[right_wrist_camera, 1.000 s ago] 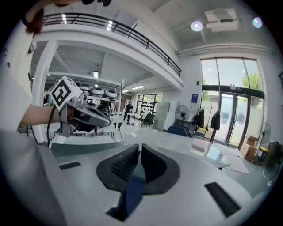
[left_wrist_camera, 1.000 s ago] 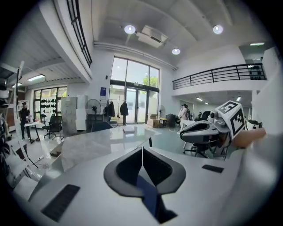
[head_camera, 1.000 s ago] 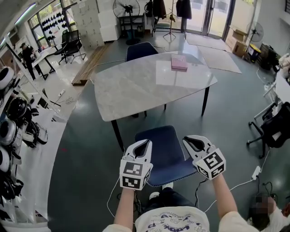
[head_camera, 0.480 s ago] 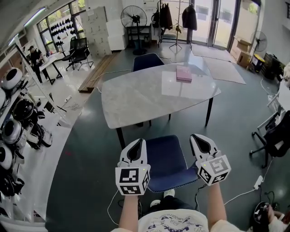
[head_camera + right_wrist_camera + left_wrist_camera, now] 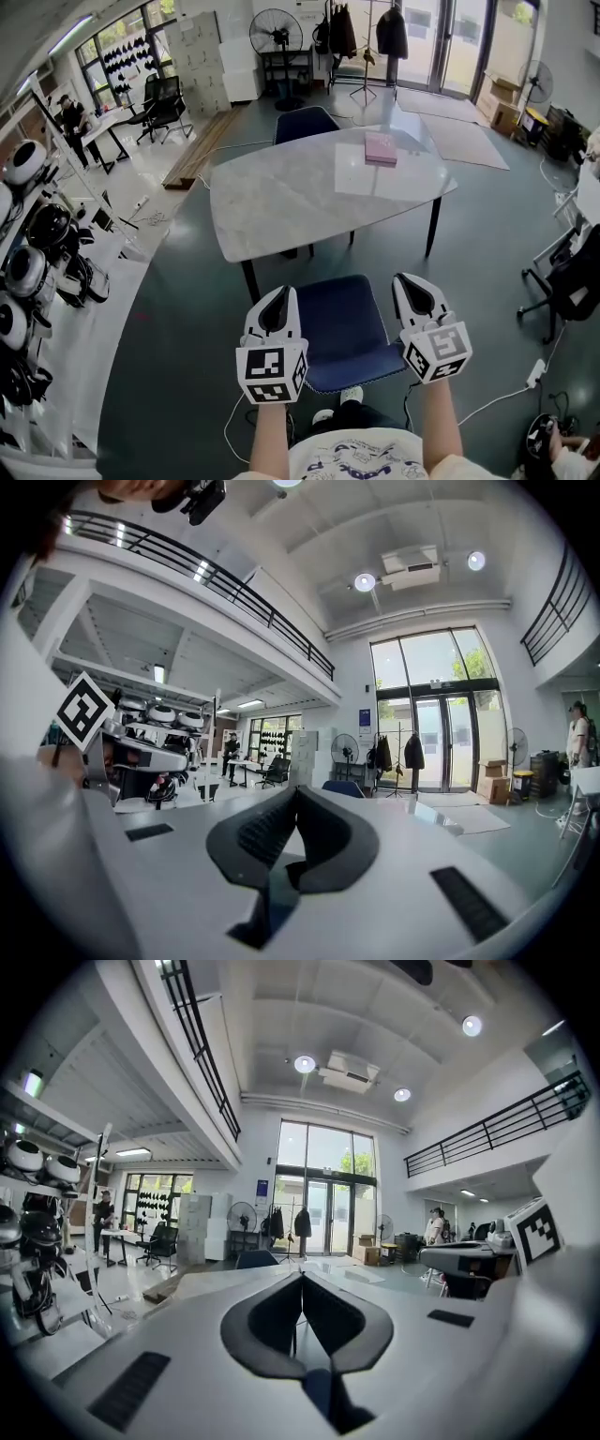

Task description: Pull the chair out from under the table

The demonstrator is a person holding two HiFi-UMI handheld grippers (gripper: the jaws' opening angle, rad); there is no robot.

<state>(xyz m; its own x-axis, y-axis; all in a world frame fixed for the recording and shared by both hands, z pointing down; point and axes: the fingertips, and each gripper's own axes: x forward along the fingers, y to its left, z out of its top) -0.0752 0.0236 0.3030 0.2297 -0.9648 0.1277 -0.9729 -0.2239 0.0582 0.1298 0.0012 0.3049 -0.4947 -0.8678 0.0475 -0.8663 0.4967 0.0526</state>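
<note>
A dark blue chair (image 5: 342, 328) stands in front of me, its seat clear of the near edge of the white marble table (image 5: 319, 192). My left gripper (image 5: 281, 295) hovers over the chair's left side, shut and holding nothing. My right gripper (image 5: 408, 283) hovers over the right side, also shut and bare. Both point level toward the table. In the left gripper view the left gripper (image 5: 300, 1277) has its jaws pressed together, and in the right gripper view the right gripper (image 5: 295, 791) does too, with nothing between them.
A pink book (image 5: 381, 150) lies on the table's far right. A second blue chair (image 5: 305, 124) stands behind the table. Shelves of helmets (image 5: 23, 272) line the left. A black office chair (image 5: 570, 277) and a white cable (image 5: 506, 394) are at the right.
Both grippers have risen a little over the chair and levelled out. The head view has tilted up, showing more of the room beyond the table. The chair has not moved.
</note>
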